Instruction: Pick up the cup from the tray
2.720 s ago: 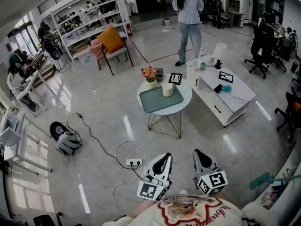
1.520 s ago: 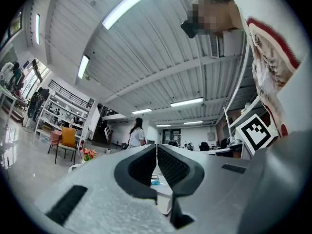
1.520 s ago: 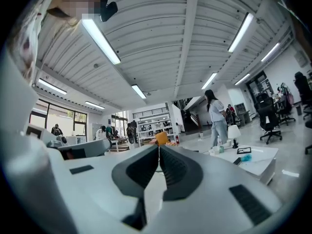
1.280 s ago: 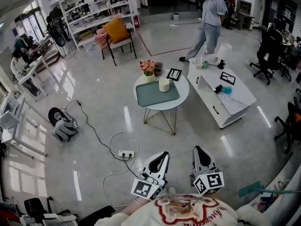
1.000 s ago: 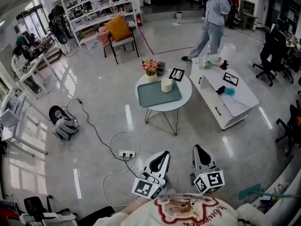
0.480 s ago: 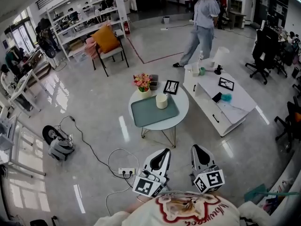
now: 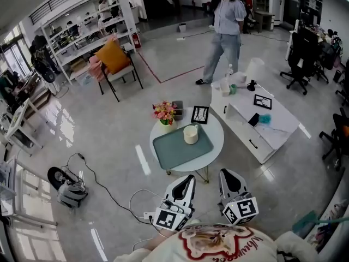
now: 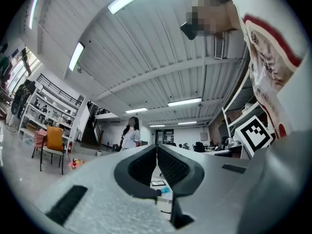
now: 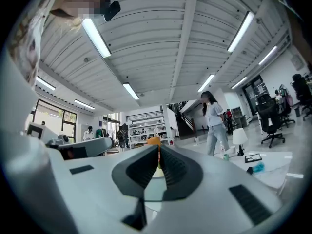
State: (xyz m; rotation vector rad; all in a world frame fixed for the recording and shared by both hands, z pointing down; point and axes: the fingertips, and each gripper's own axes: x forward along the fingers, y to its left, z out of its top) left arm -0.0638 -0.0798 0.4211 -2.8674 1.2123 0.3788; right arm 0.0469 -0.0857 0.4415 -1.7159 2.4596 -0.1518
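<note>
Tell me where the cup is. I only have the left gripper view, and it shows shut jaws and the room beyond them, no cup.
Observer: The head view shows the cup standing upright on the green tray, near the tray's far right corner.
Operator: Say what the tray rests on.
Observer: It rests on a round white table, which is ahead of the left gripper and clear of it.
Operator: Report the right gripper.
Observer: The right gripper has its jaws together with nothing between them.
</note>
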